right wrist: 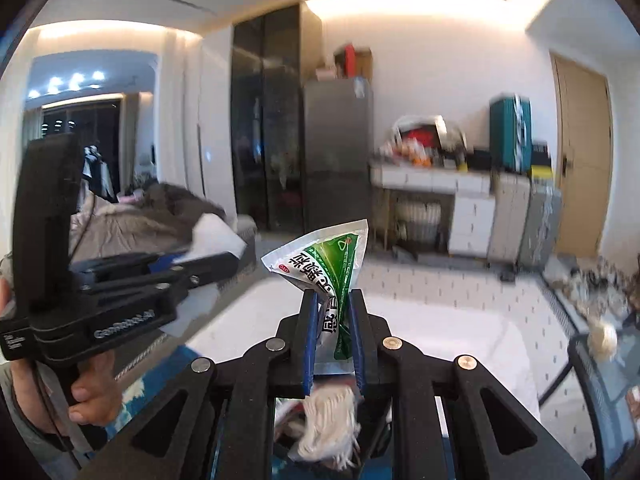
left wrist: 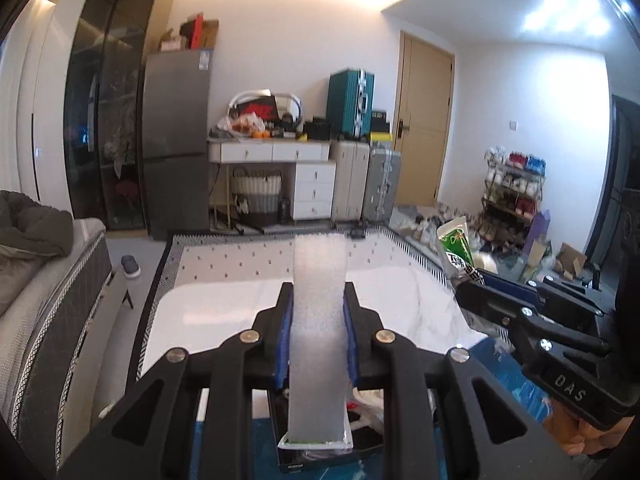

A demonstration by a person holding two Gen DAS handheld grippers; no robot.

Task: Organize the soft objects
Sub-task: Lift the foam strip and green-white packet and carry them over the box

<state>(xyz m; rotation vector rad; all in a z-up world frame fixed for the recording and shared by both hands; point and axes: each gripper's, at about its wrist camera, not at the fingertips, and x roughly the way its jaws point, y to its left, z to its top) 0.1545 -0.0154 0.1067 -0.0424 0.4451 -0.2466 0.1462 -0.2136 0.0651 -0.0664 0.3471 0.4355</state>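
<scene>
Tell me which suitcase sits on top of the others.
The teal suitcase. It stands upright on the beige suitcase, beside the grey suitcase; those two stand on the floor.

Foam strip (left wrist: 319,320) between left tongs (left wrist: 319,304), packet (right wrist: 332,280) between right tongs (right wrist: 333,300)

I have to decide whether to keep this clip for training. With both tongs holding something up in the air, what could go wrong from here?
1. The right tongs pinch only the lower part of the green packet; the crumpled top sticks out free, so it may slip out.
2. The left tongs clamp the white foam strip by its sides; foam compresses, so it could slide or tilt.
3. The two tongs are close together and could bump.
</scene>
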